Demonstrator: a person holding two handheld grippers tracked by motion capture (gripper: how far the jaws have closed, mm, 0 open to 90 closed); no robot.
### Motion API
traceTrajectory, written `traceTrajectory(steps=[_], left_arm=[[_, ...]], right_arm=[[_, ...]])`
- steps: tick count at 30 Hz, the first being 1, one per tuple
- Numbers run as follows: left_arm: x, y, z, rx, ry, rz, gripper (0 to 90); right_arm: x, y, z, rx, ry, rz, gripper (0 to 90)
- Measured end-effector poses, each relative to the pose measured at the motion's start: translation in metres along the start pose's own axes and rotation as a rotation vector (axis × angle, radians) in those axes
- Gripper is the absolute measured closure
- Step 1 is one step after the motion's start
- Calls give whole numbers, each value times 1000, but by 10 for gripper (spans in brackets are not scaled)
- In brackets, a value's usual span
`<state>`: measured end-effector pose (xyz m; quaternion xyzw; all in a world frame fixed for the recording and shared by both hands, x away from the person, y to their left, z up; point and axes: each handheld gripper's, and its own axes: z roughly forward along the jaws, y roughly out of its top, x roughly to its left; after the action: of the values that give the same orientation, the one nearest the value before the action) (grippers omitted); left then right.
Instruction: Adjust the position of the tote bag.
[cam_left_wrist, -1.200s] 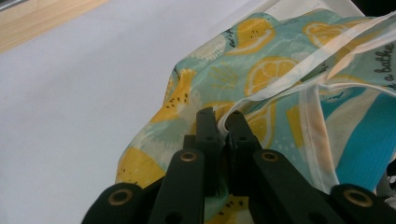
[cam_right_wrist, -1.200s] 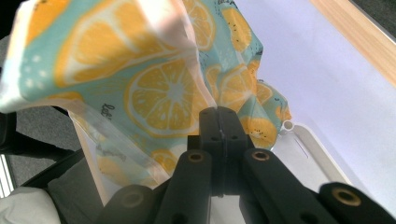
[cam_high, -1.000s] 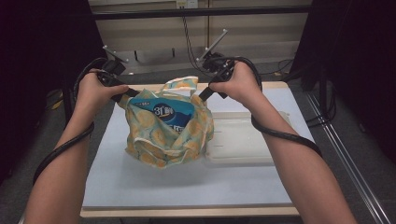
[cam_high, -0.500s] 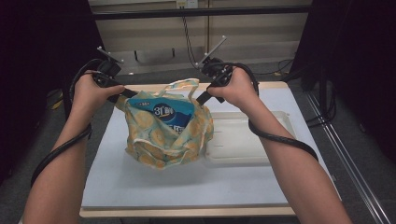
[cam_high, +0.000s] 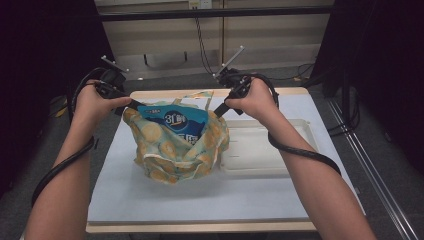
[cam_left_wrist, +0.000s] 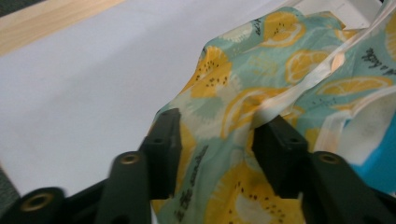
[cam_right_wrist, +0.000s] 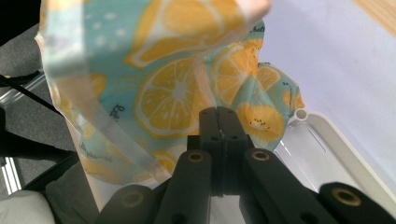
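At table centre: bag (cam_high: 175, 150) sits around blue pack (cam_high: 175, 120) | left gripper (cam_left_wrist: 217, 140) jaws just opened, cloth loose between (letting go?) | right gripper (cam_right_wrist: 218, 126) pinches rim, keeping mouth up.

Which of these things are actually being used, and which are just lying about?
In use:
- lemon-print bag
- blue packet inside it
- left gripper, jaws just opened, cloth between them
- right gripper, shut on the bag's edge

Lying about:
- white tray beside the bag
- table
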<state>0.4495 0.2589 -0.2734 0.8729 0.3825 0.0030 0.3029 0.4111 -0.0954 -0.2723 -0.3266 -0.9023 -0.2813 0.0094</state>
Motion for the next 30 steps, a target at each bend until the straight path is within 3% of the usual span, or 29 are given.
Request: traceTrajectory(steps=[3, 8, 13, 14, 16, 24, 28, 30], left_arm=[[1, -3, -4, -3, 15, 25, 356], [1, -8, -9, -33, 16, 11, 255], [0, -11, -17, -33, 9, 17, 253], [0, -12, -19, -24, 11, 34, 250], [-2, -13, -22, -36, 8, 18, 231], [-13, -17, -33, -30, 32, 81, 228], [-12, -24, -32, -46, 36, 58, 201], [-12, -27, -32, -58, 32, 67, 197]], right_arm=[[-1, -2, 0, 3, -4, -3, 900], [-3, -4, 2, 9, -9, 9, 900], [-4, -6, 3, 8, -2, 12, 900], [-4, -6, 3, 9, -1, 13, 900], [-4, -6, 3, 7, -2, 16, 900], [-6, -8, 2, 3, -4, 22, 900], [-6, -9, 3, 8, -8, 22, 900], [-6, -10, 3, 7, -6, 25, 900]])
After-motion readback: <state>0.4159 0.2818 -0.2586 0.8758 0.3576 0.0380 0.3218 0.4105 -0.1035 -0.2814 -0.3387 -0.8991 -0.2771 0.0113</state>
